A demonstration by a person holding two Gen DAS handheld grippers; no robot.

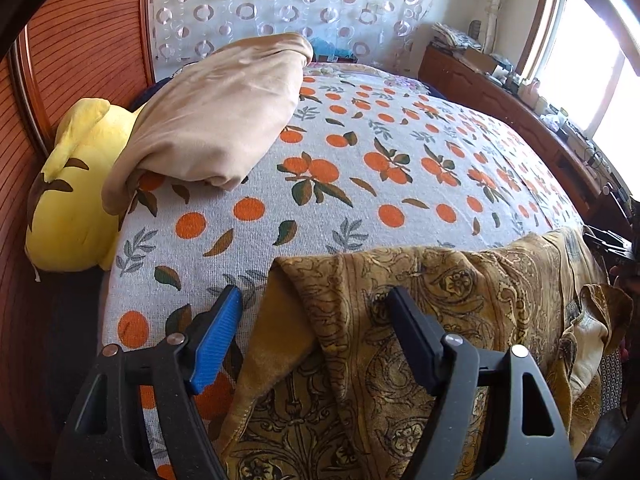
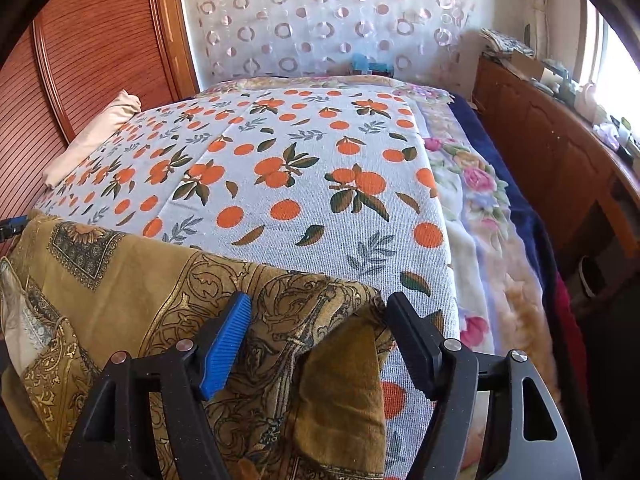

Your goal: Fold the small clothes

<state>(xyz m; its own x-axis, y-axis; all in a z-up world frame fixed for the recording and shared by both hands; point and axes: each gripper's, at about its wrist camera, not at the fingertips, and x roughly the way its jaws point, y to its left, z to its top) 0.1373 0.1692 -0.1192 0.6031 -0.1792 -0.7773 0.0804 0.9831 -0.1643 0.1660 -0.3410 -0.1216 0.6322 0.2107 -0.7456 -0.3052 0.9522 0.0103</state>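
Bedroom, bed [image 1: 360, 208] with orange-print cover fills both views; wooden panel wall at left, window at right. Task garment: mustard paisley-print cloth [image 1: 420, 320] spread along the near bed edge, its long axis running side to side, across the pointing direction of both tools.

Left hand-held gripper [image 1: 316, 312]: jaws wide apart, nothing clamped. The cloth's left far corner sits between and just below the jaws; the blue pad is over bare bed cover to the left of the cloth edge, the black one is over the cloth. Pads not pressing.

Right hand-held gripper [image 2: 318, 312]: jaws wide apart, nothing clamped. The cloth [image 2: 160, 280] has its right far corner, with a flap turned under, lying between the jaws; the rest stretches away to the left of it.

Each tool is nearest its own corner, one at either end of the long axis. Probably corners either just laid down or about to be pinched; cannot tell which.

Beige folded blanket [image 1: 224, 120] and yellow plush [image 1: 76, 200] far ahead-left, well apart.
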